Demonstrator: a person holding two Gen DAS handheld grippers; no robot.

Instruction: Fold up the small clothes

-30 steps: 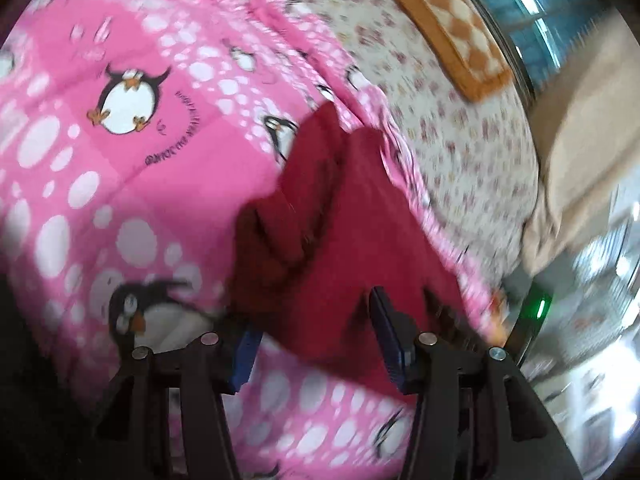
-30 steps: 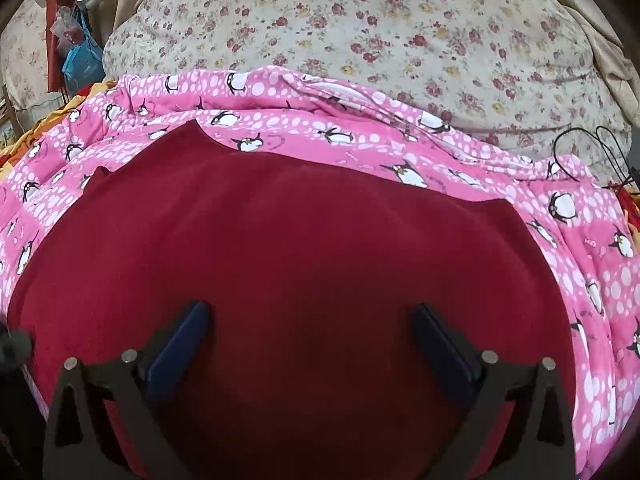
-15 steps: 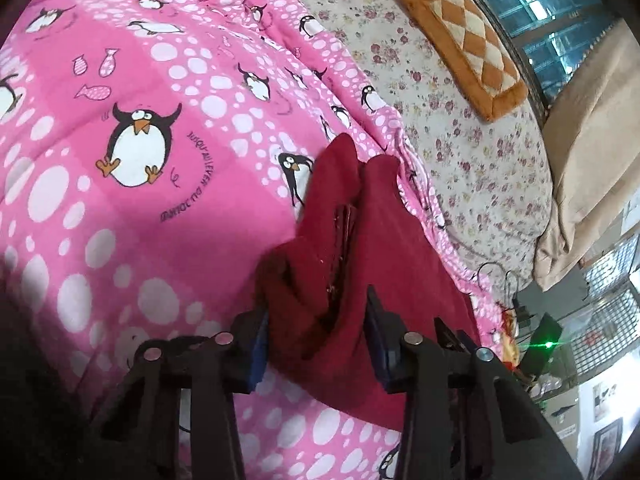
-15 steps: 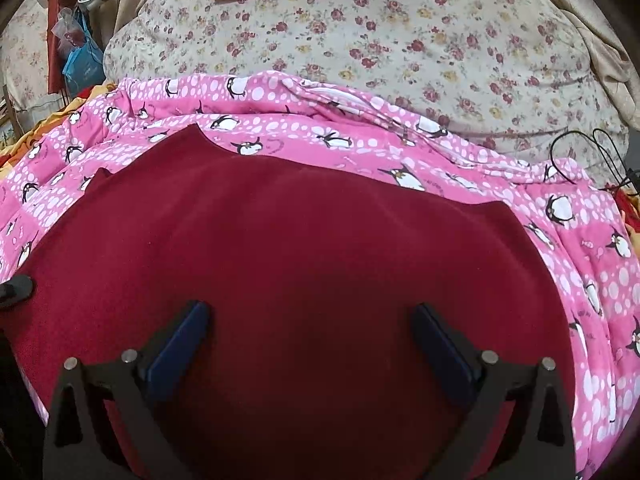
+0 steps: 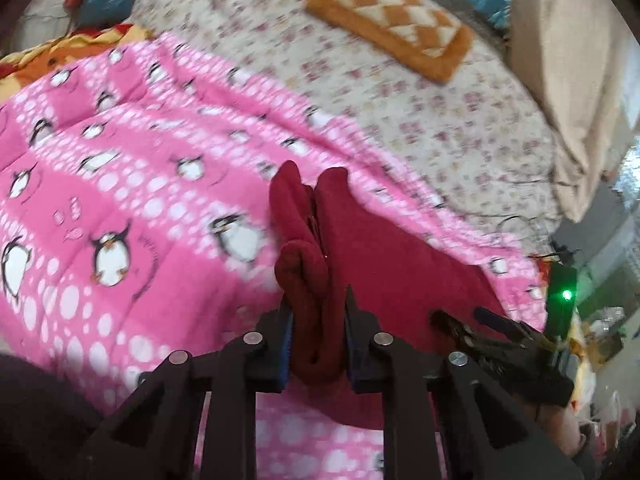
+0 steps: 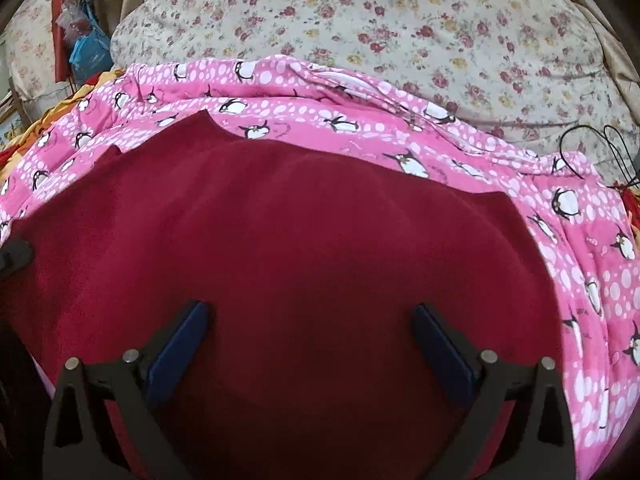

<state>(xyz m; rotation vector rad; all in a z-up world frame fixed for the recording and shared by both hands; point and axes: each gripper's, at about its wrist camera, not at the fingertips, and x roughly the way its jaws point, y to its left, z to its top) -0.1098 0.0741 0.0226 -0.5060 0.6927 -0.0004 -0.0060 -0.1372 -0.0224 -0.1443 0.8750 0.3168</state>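
A dark red fleece garment (image 6: 304,248) lies spread on a pink penguin-print blanket (image 6: 360,120). In the left wrist view my left gripper (image 5: 318,320) is shut on a bunched fold at the garment's left edge (image 5: 308,276); the rest of the cloth (image 5: 400,264) stretches away to the right. My right gripper (image 6: 310,344) is open, its blue-padded fingers (image 6: 180,344) wide apart just above the flat middle of the garment. It also shows in the left wrist view (image 5: 480,328) at the right, over the cloth.
Beyond the blanket lies a cream floral bedsheet (image 6: 400,32) with an orange checked cushion (image 5: 392,20). A beige curtain (image 5: 572,60) hangs at the right. A black cable (image 6: 600,148) lies at the blanket's right edge. Bags and clutter (image 6: 84,48) stand at the left.
My left gripper has closed from open onto the garment's bunched left edge and turned toward the bed's far side. The right gripper has stayed open over the cloth.
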